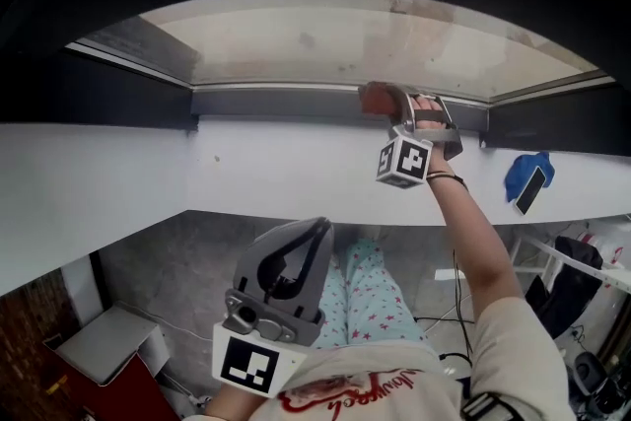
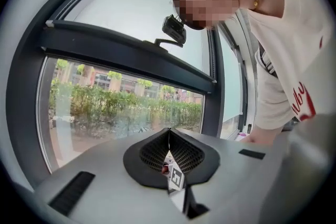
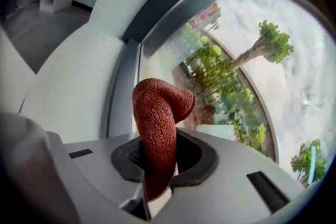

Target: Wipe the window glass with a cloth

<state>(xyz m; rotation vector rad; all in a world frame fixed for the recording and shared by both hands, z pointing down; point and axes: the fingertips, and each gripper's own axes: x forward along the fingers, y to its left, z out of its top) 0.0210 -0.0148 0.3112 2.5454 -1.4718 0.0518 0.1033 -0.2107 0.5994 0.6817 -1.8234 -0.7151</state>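
Note:
My right gripper (image 1: 399,113) is stretched out to the window glass (image 1: 325,39) at its lower frame and is shut on a rust-red cloth (image 3: 157,118). The cloth (image 1: 380,99) bulges out past the jaws and sits against the bottom edge of the pane. In the right gripper view the glass (image 3: 231,60) fills the upper right, with trees beyond it. My left gripper (image 1: 286,276) hangs low near the body, well short of the sill, with its jaws closed together and nothing between them (image 2: 168,152). The left gripper view looks toward another pane (image 2: 121,107).
A white sill (image 1: 197,177) runs across under the dark window frame (image 1: 276,102). On the sill at the right lies a blue cloth (image 1: 523,171) with a phone on it. Cables and gear crowd the floor at the right (image 1: 582,311). A grey box (image 1: 99,340) sits lower left.

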